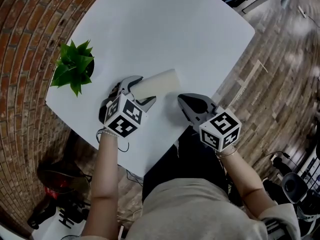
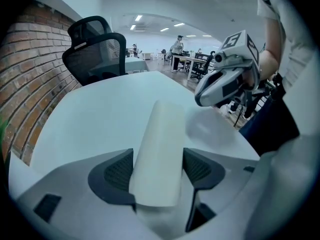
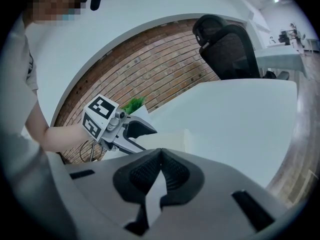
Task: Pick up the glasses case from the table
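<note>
Grasp step, pre-close. Glasses case (image 1: 159, 81) lay flat on the counter (image 1: 165, 29), near the plant (image 1: 75, 66). Left tongs (image 1: 141, 91) were spread wide between plant and case, straddling the case's near end, pads beside it and not clamped. Right tongs (image 3: 160, 156) were closed on nothing, beyond the case from the plant. Next move, my read: close the left tongs squarely on the case, then lift level.

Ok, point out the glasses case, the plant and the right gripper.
glasses case (image 1: 161, 81), head view, middle of its white top.
plant (image 1: 75, 66), head view, centre of its green leaves.
right gripper (image 1: 181, 99), head view, tip of its shut fingers.
</note>
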### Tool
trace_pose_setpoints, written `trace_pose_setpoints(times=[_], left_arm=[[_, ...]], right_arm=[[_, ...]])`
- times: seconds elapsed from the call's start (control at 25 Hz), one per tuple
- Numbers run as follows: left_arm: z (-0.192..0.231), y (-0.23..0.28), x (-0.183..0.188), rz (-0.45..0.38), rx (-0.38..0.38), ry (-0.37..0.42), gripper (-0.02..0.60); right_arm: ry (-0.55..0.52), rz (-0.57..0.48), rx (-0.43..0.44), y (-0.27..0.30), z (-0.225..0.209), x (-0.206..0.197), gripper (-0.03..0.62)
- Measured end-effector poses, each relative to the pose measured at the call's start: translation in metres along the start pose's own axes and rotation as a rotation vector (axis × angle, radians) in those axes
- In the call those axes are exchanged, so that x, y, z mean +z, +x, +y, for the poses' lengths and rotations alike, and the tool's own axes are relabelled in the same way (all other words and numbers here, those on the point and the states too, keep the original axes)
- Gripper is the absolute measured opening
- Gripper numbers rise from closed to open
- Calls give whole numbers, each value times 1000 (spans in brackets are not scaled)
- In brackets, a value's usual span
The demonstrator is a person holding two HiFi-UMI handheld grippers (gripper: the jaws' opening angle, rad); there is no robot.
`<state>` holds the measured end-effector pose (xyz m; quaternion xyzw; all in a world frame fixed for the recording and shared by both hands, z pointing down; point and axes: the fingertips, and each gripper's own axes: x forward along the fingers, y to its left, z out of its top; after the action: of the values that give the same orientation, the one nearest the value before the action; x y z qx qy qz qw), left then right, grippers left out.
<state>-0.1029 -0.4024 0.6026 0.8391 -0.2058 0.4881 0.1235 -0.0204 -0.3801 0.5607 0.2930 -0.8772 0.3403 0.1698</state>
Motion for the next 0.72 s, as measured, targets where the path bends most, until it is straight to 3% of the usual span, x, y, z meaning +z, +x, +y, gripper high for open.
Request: trace_pose_setpoints(times=[0.4, 0.64, 0.72], left_arm=[[-4, -2, 0, -7, -21, 20, 299], [-17, -9, 1, -67, -43, -154, 298], [-21, -13, 4, -117, -49, -229, 296]], right_arm=[[64, -24, -7, -4, -3, -1, -2], [156, -63, -52, -14, -12, -5, -1], [212, -84, -47, -15, -15, -5, 78]])
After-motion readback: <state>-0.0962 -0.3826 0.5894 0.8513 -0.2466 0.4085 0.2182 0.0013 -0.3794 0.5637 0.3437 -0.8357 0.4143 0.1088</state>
